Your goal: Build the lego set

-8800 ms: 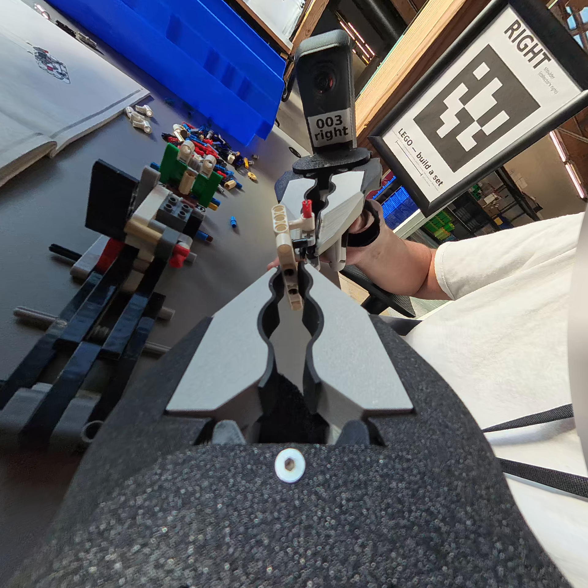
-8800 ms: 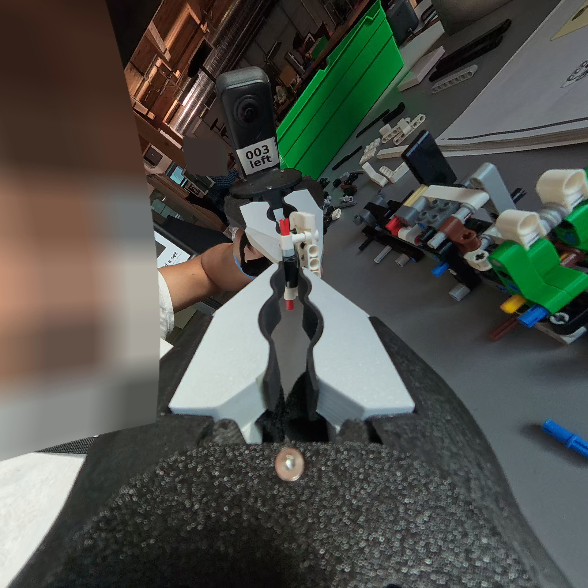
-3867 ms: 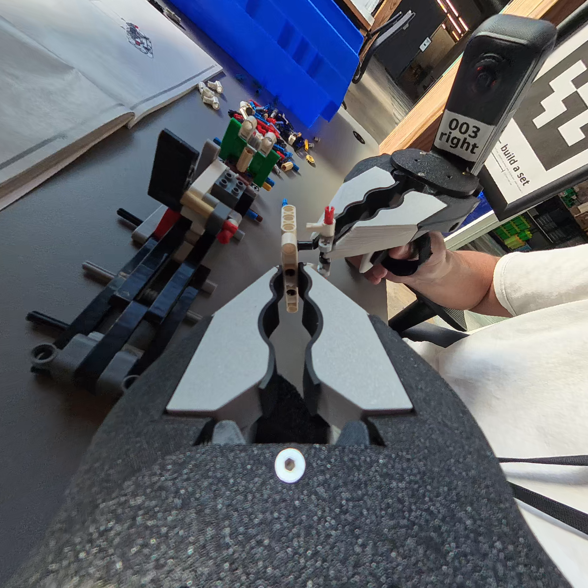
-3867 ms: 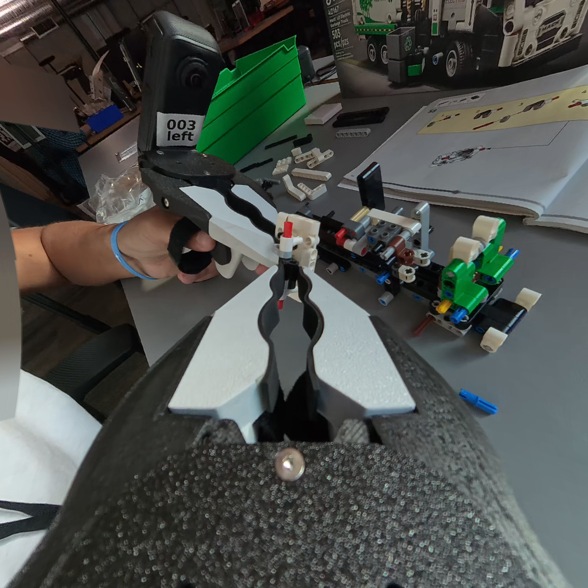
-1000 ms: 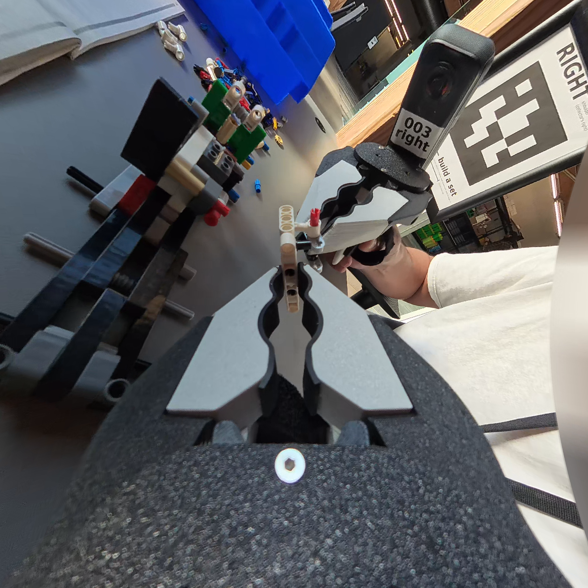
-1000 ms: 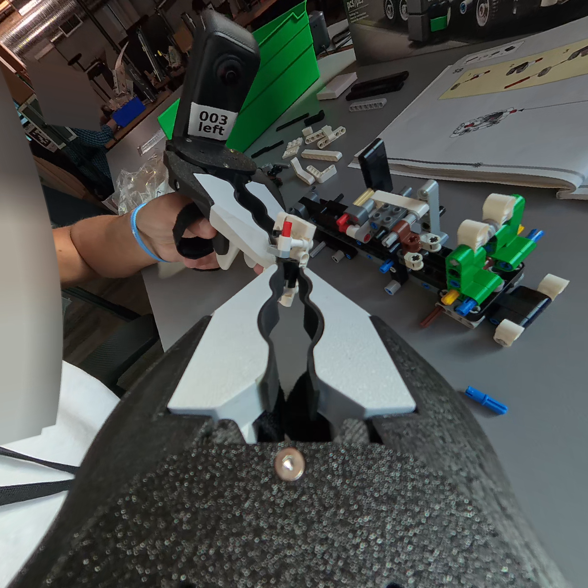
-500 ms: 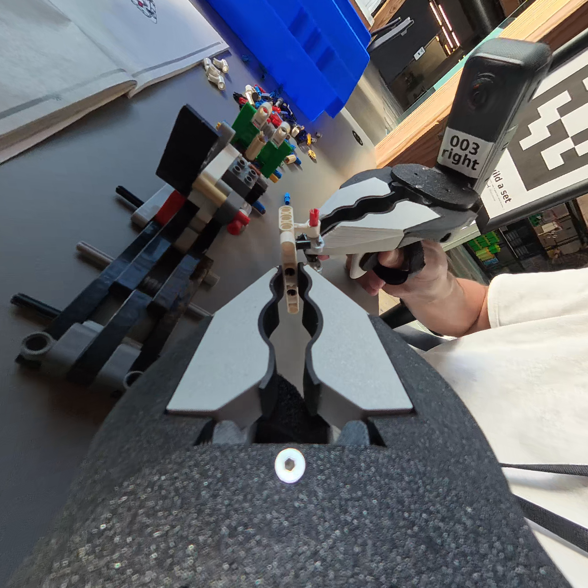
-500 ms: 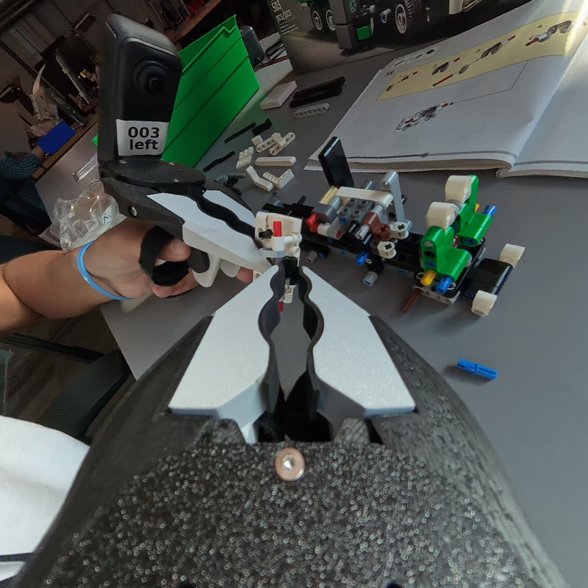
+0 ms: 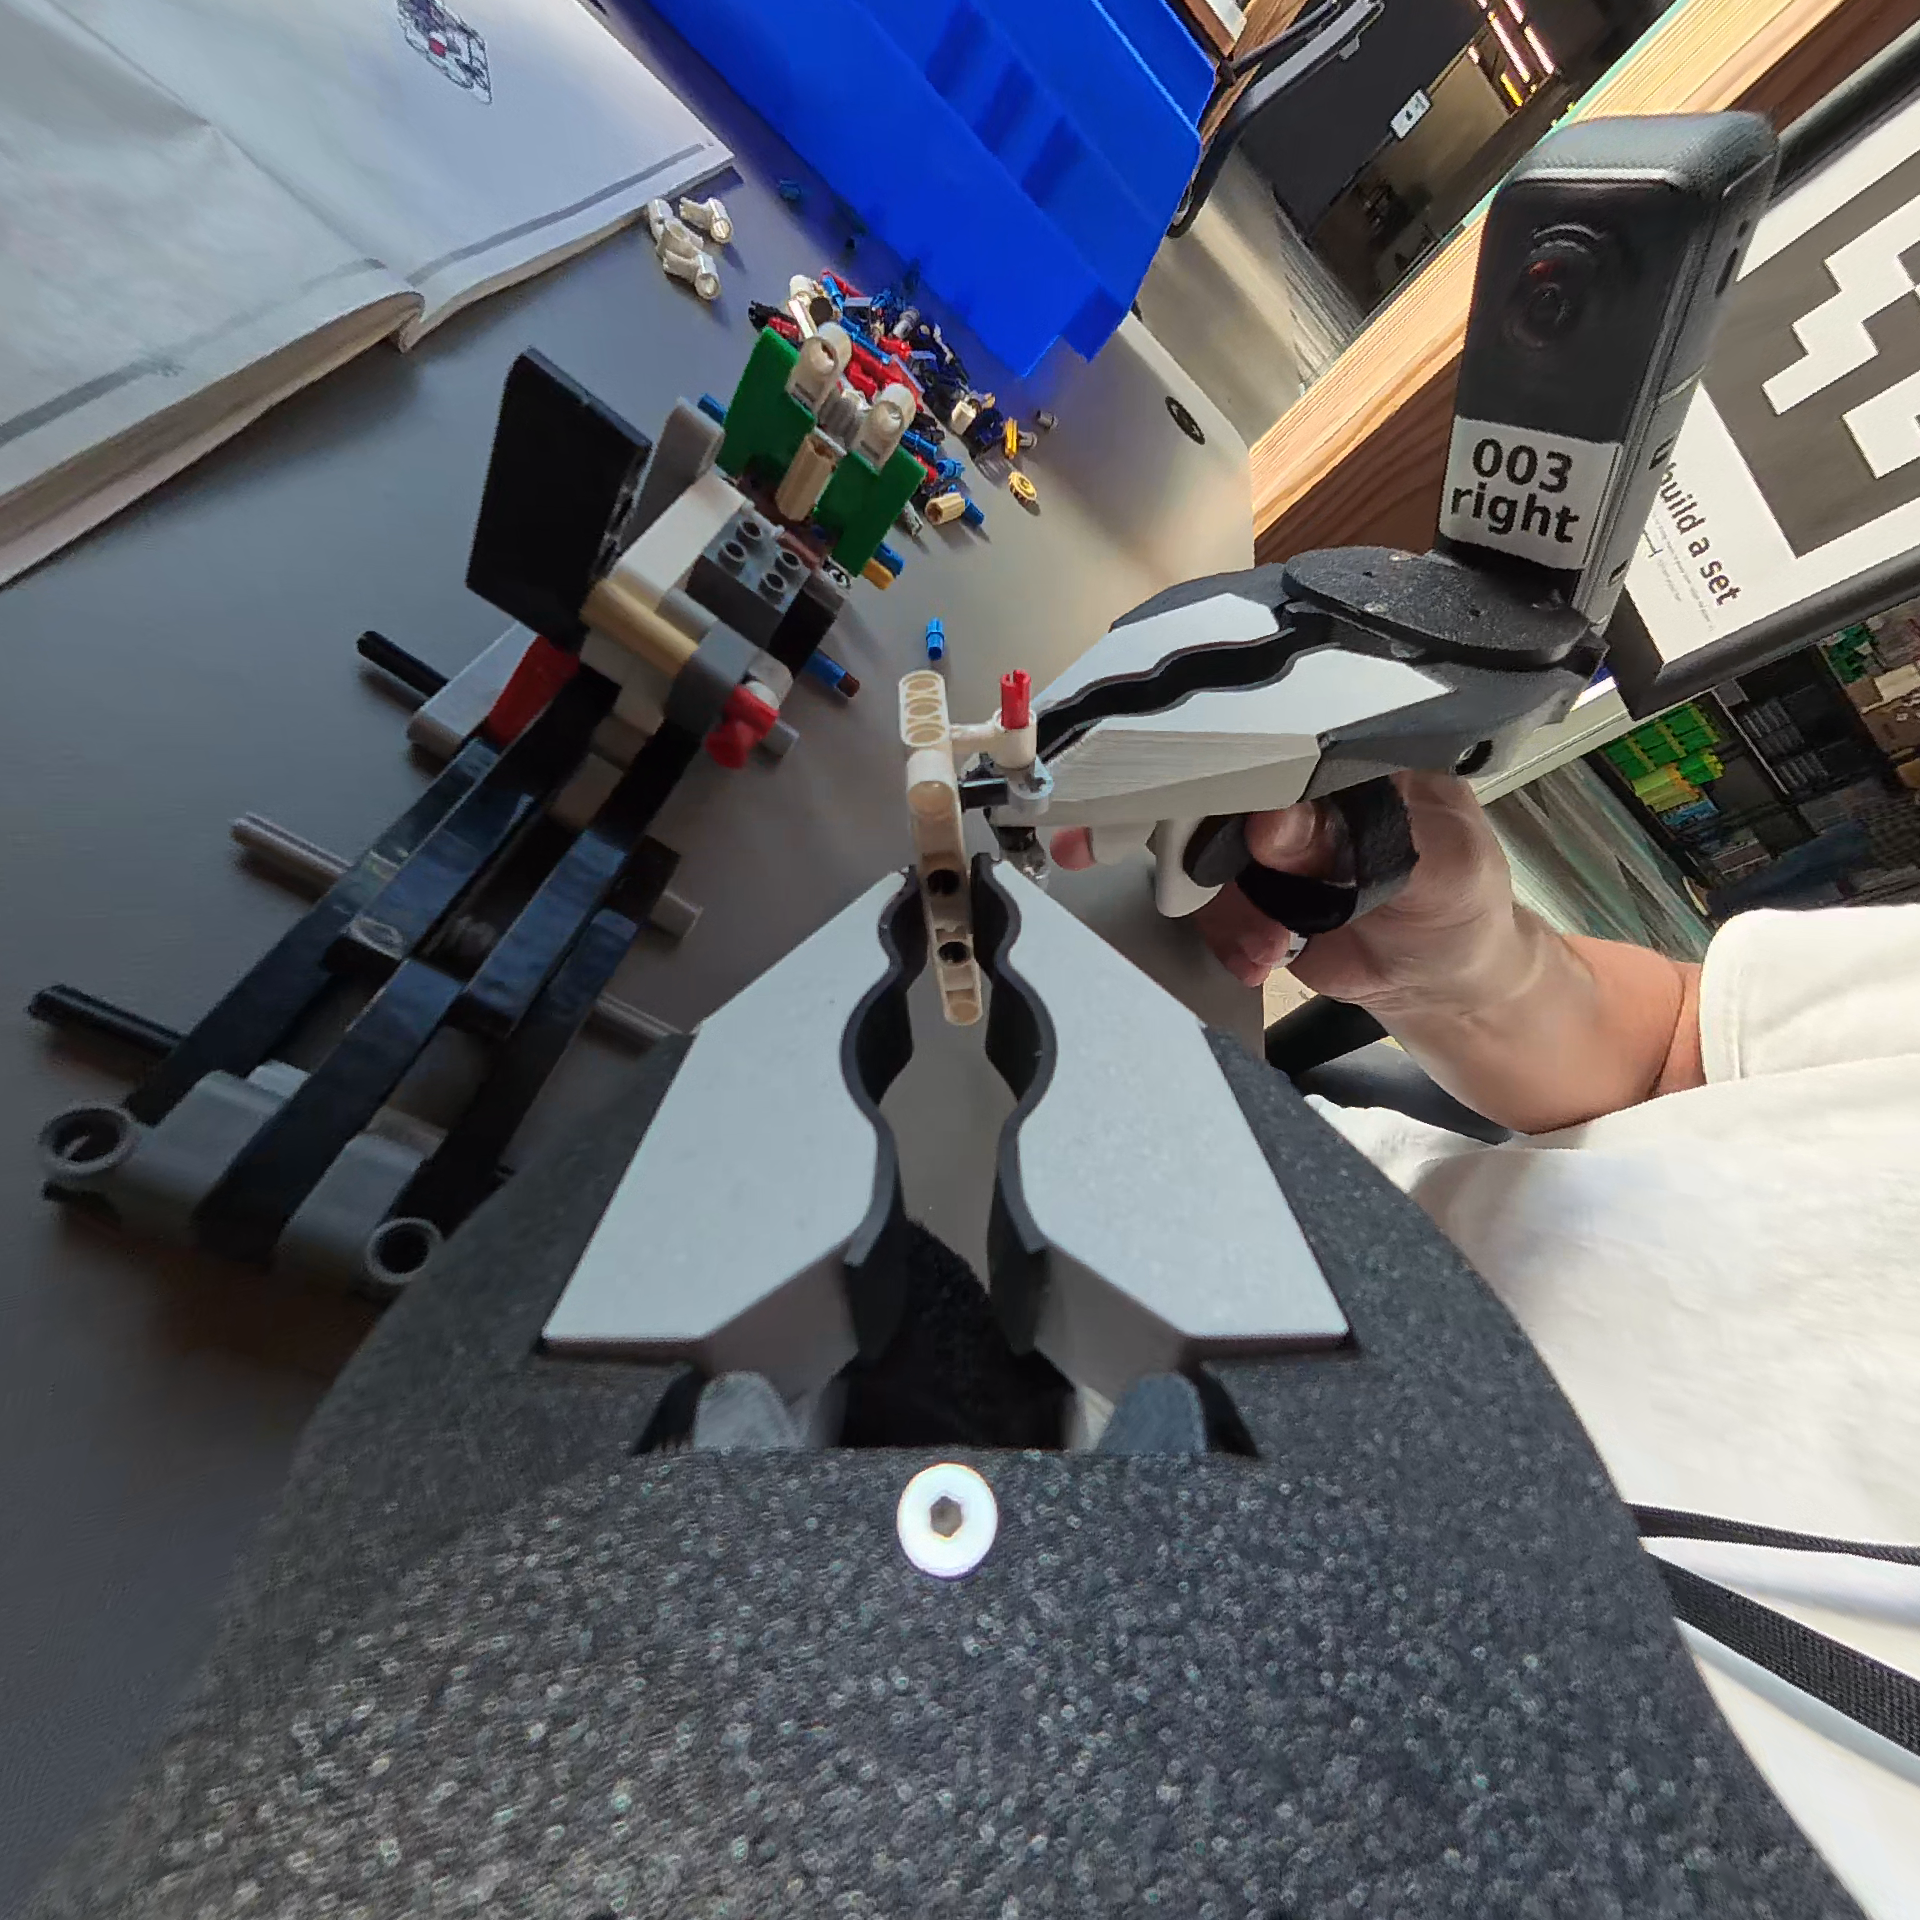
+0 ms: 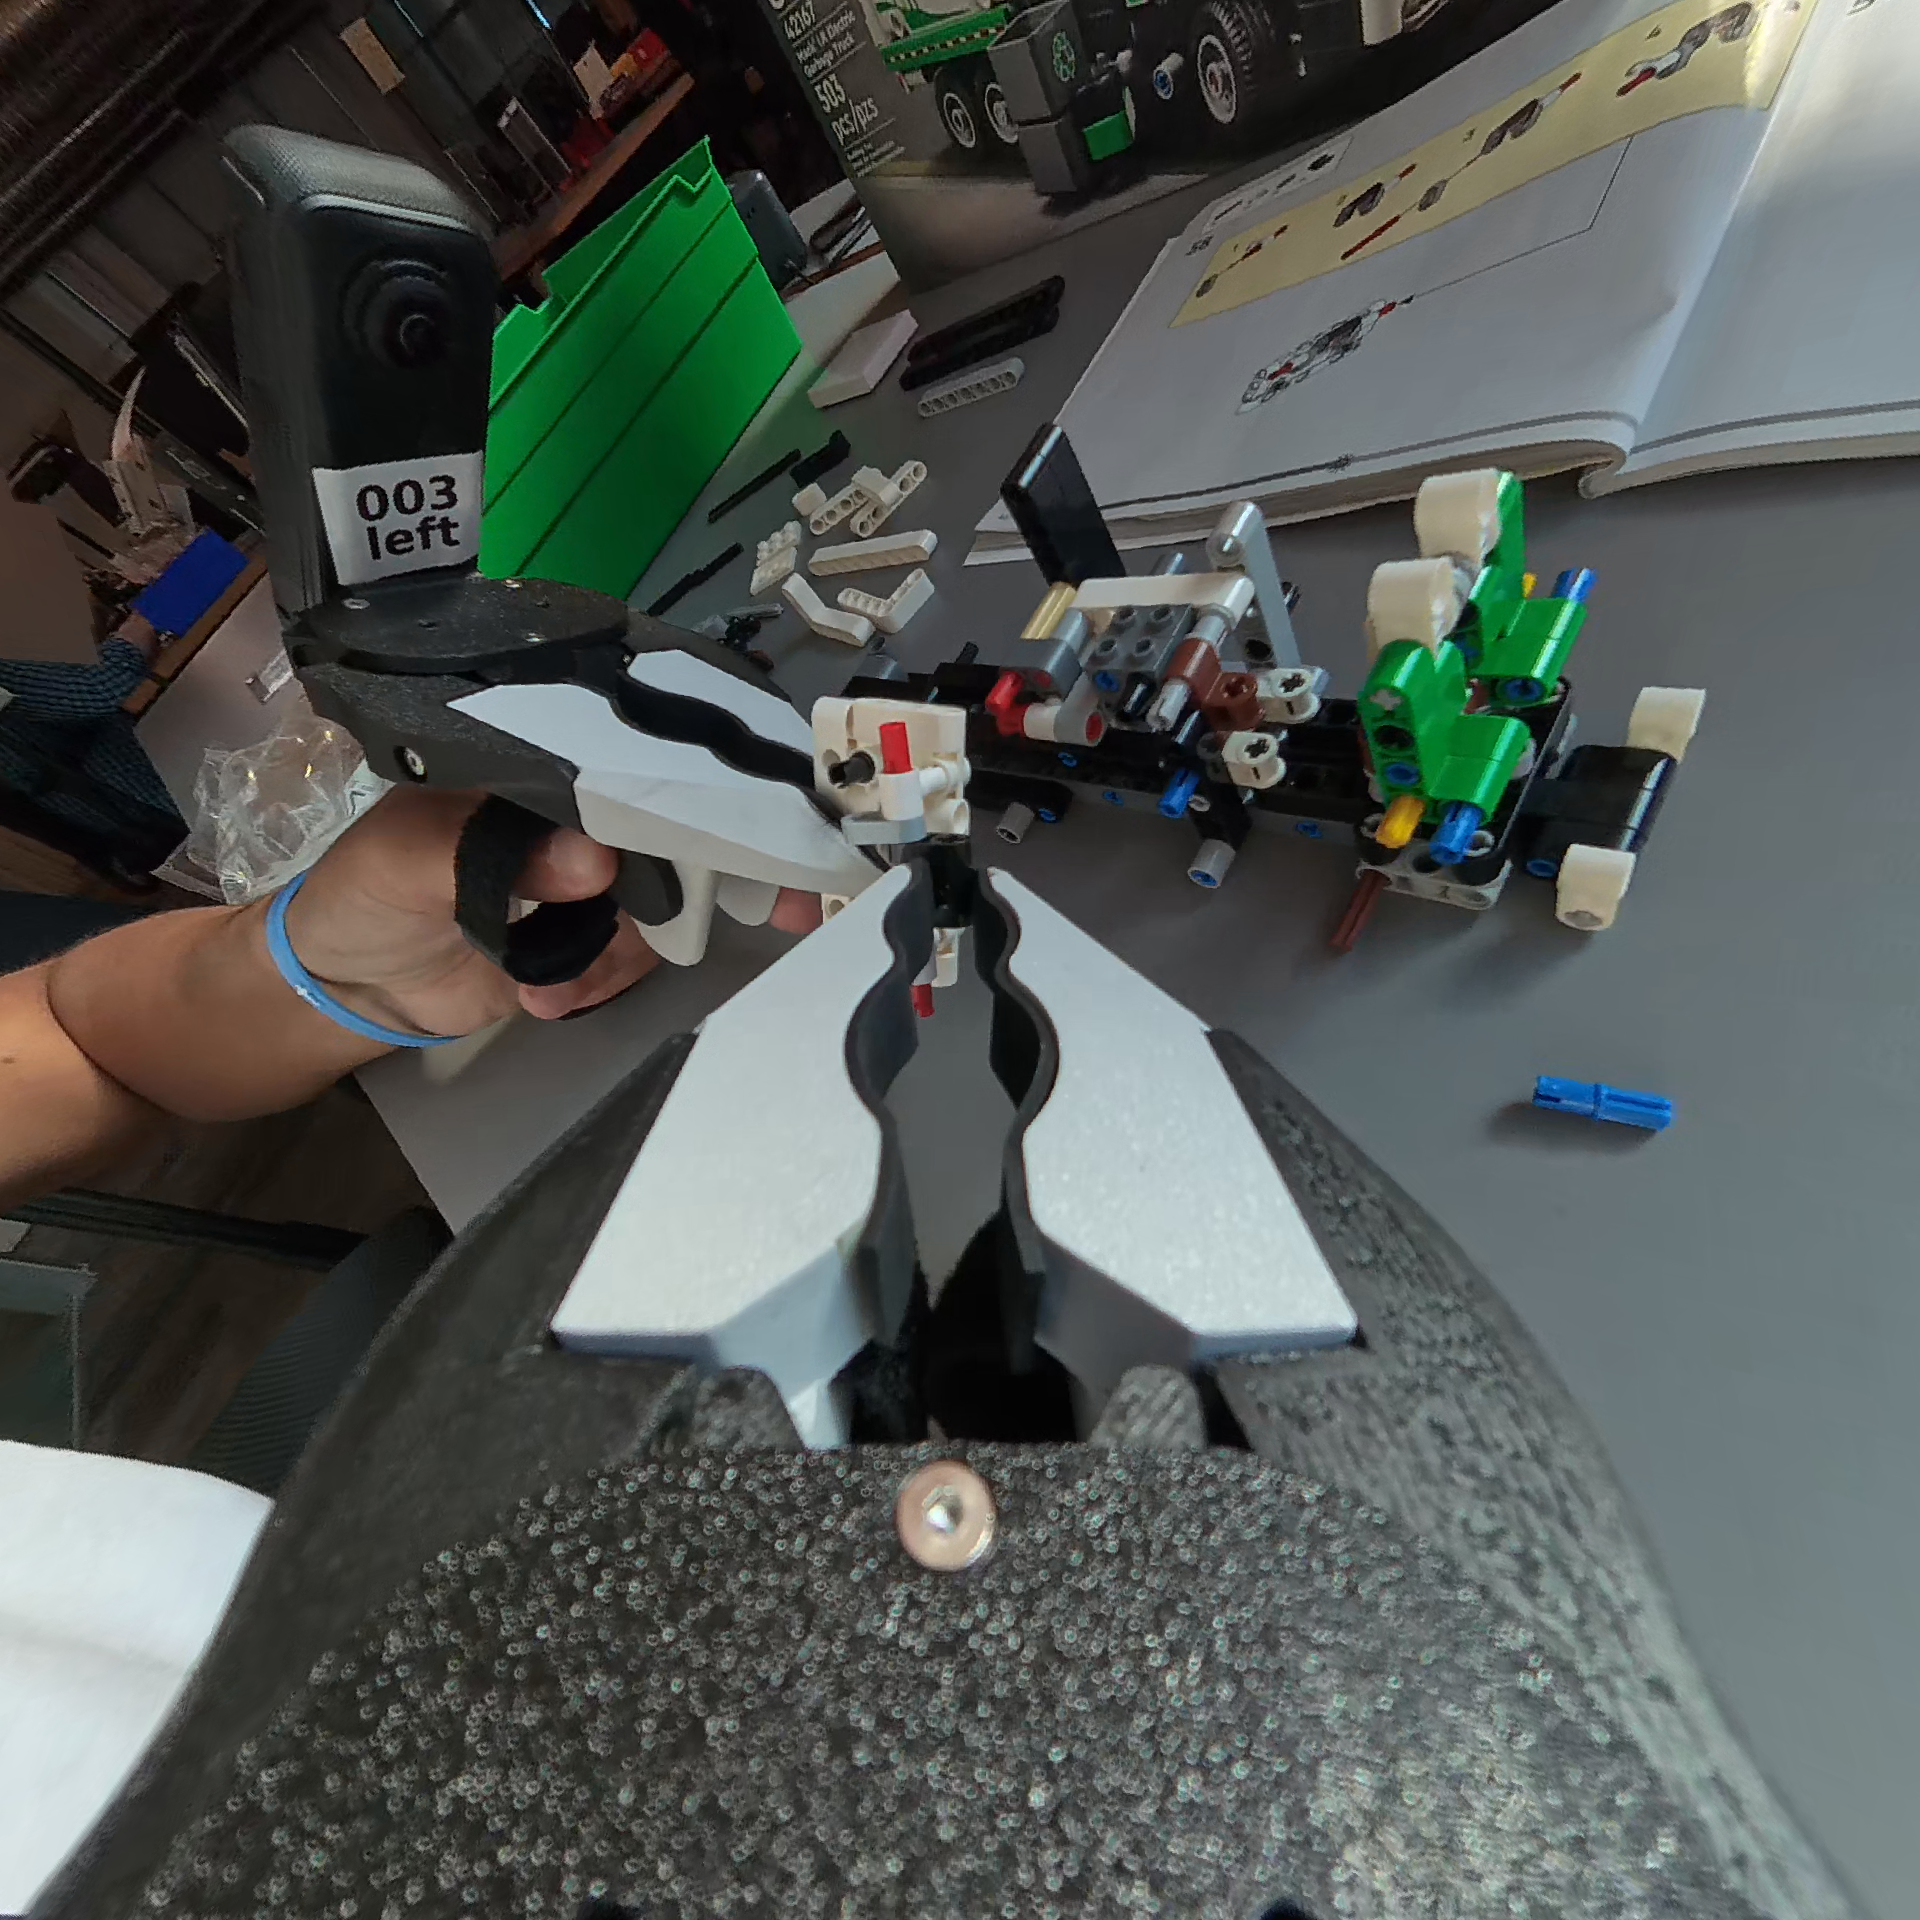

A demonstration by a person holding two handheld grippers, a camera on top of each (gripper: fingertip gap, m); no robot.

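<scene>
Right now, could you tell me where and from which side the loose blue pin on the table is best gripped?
Grip the blue pin across its middle from straight above, with the fingers closing on its long sides. It lies flat and alone on the grey table, clear of the black-and-green brick model, so nothing blocks either side.

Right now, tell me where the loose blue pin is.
In the right wrist view, the loose blue pin lies alone on the grey table, right of the right gripper and nearer than the green-and-black brick model.

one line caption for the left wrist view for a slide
Left gripper clamps a tan beam while the right gripper holds its attached connector.
</scene>
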